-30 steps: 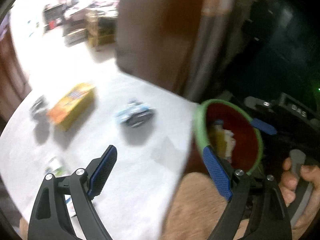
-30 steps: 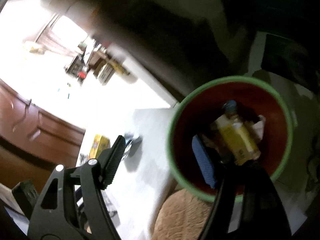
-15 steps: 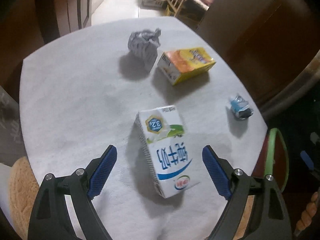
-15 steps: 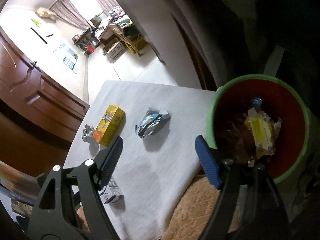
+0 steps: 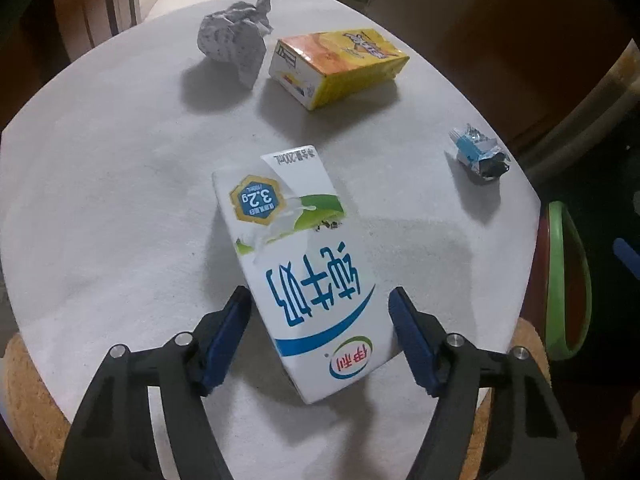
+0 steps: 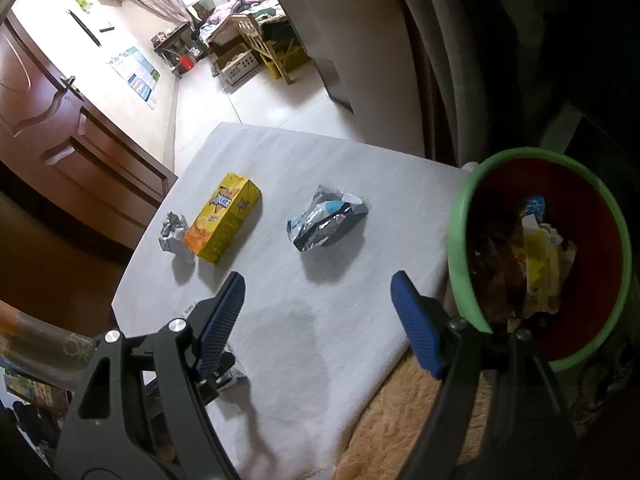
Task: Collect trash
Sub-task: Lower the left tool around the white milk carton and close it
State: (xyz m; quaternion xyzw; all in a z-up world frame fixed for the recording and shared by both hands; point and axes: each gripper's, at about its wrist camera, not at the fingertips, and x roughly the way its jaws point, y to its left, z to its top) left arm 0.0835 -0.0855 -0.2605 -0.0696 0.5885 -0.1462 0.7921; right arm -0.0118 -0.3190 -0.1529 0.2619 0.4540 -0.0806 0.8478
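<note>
A flattened white milk carton with blue lettering (image 5: 308, 268) lies on the round table under a pale grey cloth (image 5: 120, 208), nearest of all the litter to the table's near edge. The left gripper (image 5: 318, 300) points steeply down over it, its jaws closing, one blue pad on each side of the carton's near end; a sliver of gap shows at each pad, so they do not yet press on it. Beyond the carton lie a yellow-and-orange cardboard snack box (image 5: 336, 66) on its side and, just beside that, a crumpled ball of grey-white paper (image 5: 234, 40). To the carton's right, near the table's edge, sits a scrunched blue-and-silver foil wrapper (image 5: 478, 152). The right gripper (image 6: 318, 300) hangs over the bare cloth with its jaws spread and nothing between them. Off the table's right edge stands a round bin, red inside with a green rim (image 6: 456, 232), holding yellow and brown wrappers.
</note>
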